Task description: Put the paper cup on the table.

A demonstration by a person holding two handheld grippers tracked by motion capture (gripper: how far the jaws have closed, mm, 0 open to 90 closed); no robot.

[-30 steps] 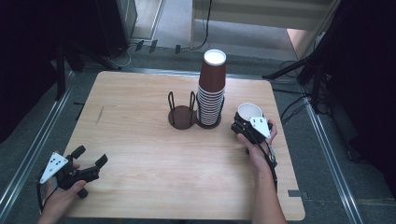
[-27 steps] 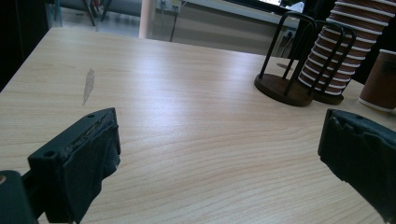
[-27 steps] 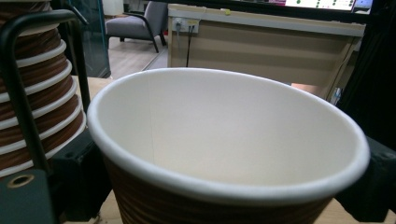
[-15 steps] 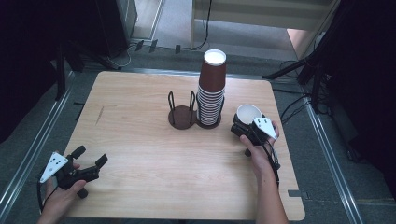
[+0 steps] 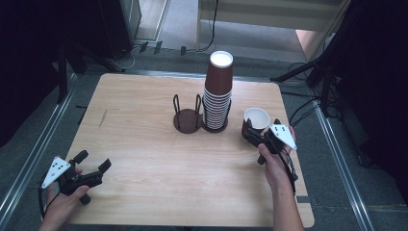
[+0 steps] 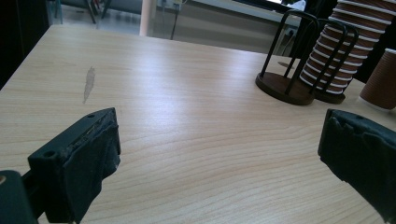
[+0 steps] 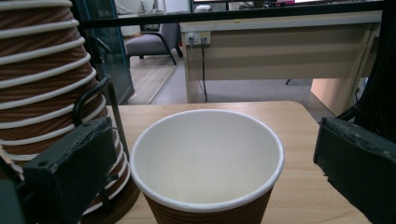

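A single brown paper cup (image 5: 256, 119) with a white inside stands upright on the wooden table (image 5: 144, 144), just right of a tall stack of brown cups (image 5: 218, 91). The stack sits in one slot of a dark wire cup holder (image 5: 187, 118); the other slot is empty. My right gripper (image 5: 260, 129) is open just behind the single cup. In the right gripper view its jaws flank the cup (image 7: 208, 158) with a gap on each side. My left gripper (image 5: 94, 160) is open at the near left, nothing between its jaws (image 6: 219, 154).
The table's right edge (image 5: 293, 159) lies close beside my right hand. A faint grey smear (image 5: 102, 118) marks the wood at the left. Cables and stand legs (image 5: 308, 72) lie on the floor beyond the table. In the left gripper view the holder (image 6: 285, 84) stands far ahead.
My right gripper has drawn back a little toward the near right, away from the single cup, which stays where it was. The left gripper has not moved.
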